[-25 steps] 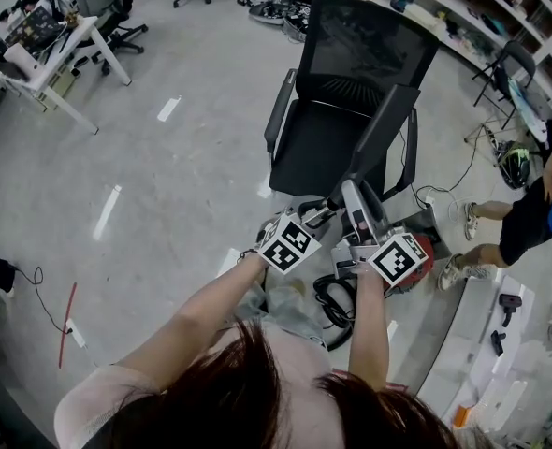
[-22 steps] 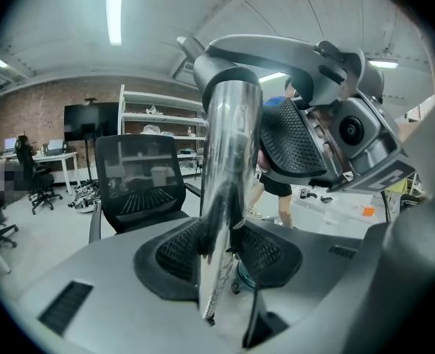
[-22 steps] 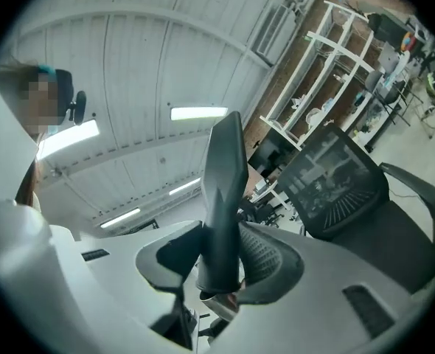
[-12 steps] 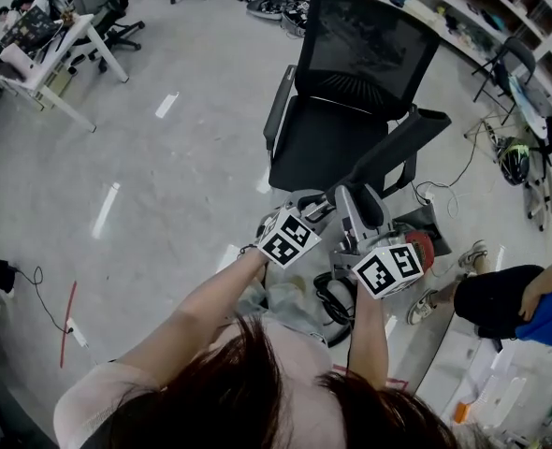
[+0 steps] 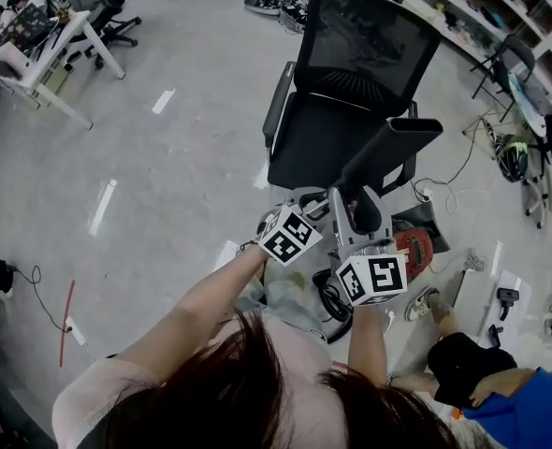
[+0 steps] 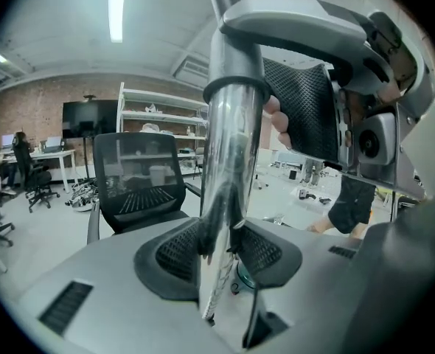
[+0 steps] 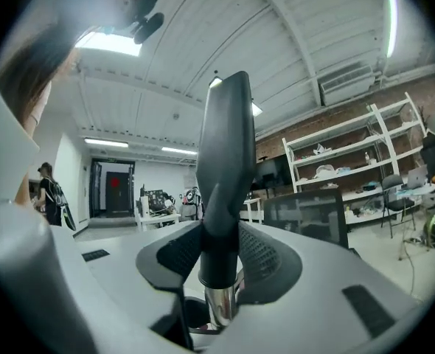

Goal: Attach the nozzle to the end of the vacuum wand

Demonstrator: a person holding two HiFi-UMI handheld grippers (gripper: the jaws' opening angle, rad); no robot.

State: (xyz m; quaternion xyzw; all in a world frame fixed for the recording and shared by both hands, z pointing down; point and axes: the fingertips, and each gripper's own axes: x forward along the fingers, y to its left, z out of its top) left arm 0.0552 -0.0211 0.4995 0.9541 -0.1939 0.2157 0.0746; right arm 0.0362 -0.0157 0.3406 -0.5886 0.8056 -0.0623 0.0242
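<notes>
Just behind the nozzle [image 5: 388,152] stands an office chair [image 5: 365,50]; seemingly cable [image 5: 330,299] below.

person [image 5: 486,382]: cut by frame edge | wand [image 6: 228,161]: top out of frame

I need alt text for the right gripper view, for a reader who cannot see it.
The right gripper is shut on a dark nozzle that points upward, with the shiny wand showing just below its fingers. Behind are a white ceiling and shelves.

A black mesh office chair [image 5: 341,129] stands on the grey floor [image 5: 164,204]; a cluttered white table [image 5: 51,73] sits well apart.
</notes>
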